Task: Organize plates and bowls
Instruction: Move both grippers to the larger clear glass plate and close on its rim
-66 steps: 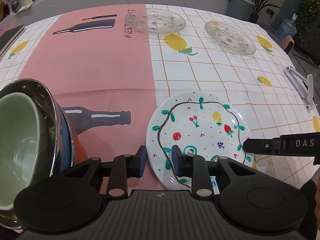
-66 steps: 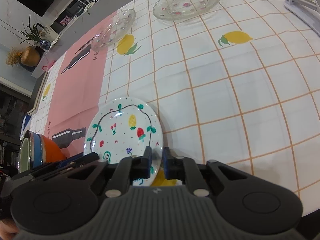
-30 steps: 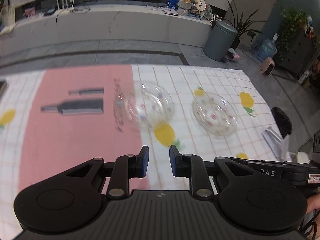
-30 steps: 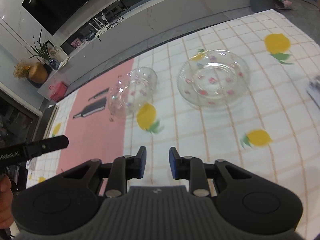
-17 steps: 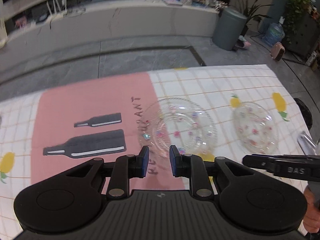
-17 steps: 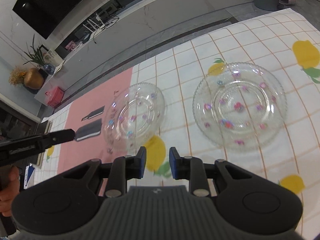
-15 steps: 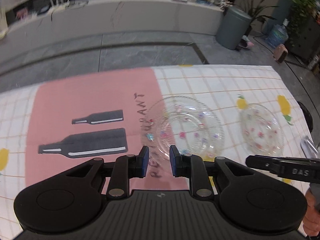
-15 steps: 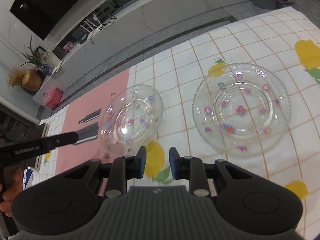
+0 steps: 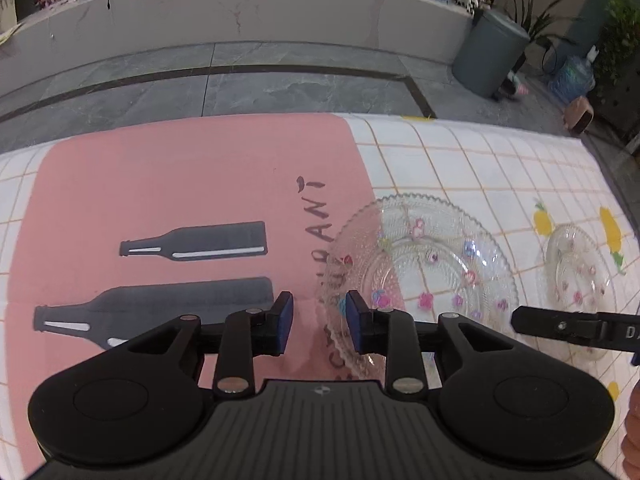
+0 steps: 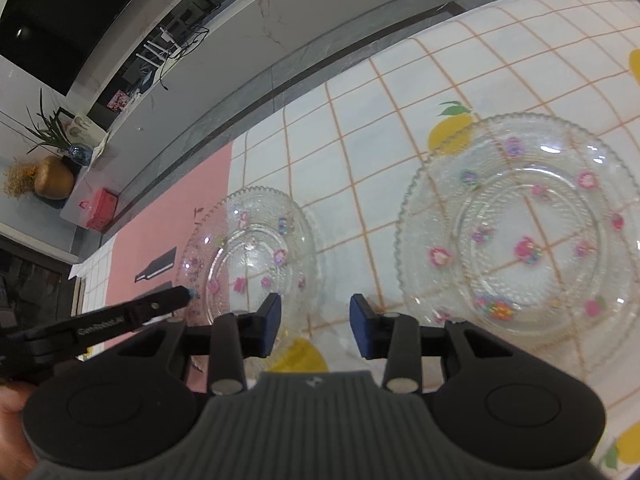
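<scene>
Two clear glass plates with small flower prints lie on the tablecloth. The left glass plate (image 9: 420,272) (image 10: 252,252) sits across the pink and white border. The right glass plate (image 9: 576,276) (image 10: 524,248) lies on the white checks. My left gripper (image 9: 318,318) is open and empty, its right pad just over the left plate's near left rim. Its finger also shows in the right wrist view (image 10: 132,314). My right gripper (image 10: 314,322) is open and empty, above the cloth between the two plates. Its finger shows in the left wrist view (image 9: 576,328).
The tablecloth has a pink panel with black bottle prints (image 9: 192,244) and white checks with lemon prints (image 10: 450,128). The table's far edge (image 9: 280,120) drops to a grey tiled floor. A grey bin (image 9: 492,52) stands beyond.
Both grippers have moved forward and lower toward the glass plates. The left gripper's pads now reach the left plate's rim. The right gripper's jaws have opened wider.
</scene>
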The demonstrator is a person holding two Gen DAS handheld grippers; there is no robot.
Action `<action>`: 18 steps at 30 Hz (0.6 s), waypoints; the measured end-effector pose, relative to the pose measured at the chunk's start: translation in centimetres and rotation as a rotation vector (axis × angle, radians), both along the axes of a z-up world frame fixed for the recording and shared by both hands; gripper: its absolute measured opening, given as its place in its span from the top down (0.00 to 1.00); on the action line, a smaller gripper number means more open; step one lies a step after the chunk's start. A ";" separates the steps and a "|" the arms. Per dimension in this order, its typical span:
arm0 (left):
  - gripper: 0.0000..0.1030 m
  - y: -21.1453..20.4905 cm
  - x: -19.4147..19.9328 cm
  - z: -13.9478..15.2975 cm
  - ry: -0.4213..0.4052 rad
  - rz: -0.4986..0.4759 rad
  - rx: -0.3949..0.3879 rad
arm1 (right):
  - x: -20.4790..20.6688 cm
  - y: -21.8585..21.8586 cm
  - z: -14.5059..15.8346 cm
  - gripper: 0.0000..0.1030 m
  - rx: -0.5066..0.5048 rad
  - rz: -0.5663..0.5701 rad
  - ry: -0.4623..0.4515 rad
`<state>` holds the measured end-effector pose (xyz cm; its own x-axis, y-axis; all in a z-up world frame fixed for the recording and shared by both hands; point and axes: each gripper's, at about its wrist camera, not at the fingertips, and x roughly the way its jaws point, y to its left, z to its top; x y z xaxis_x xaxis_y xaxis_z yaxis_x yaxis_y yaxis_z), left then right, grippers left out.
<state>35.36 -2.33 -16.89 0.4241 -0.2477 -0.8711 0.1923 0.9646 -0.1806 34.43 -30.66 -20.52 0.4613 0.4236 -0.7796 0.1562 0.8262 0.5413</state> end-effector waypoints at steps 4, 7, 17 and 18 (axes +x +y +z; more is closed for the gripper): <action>0.67 0.3 0.3 -0.2 0.000 0.008 -0.036 | 0.7 -0.1 -0.5 0.66 0.037 -0.023 -0.017; 0.71 0.2 0.3 -0.2 -0.010 0.008 -0.043 | 1.0 -0.2 -0.8 0.74 0.055 -0.032 -0.014; 0.85 -0.7 0.1 0.4 -0.011 -0.001 -0.029 | 0.7 -0.4 -1.3 0.94 0.073 -0.032 0.002; 0.86 -0.8 -0.1 0.6 -0.012 -0.008 -0.022 | 0.5 -0.5 -1.2 0.94 0.069 -0.029 0.003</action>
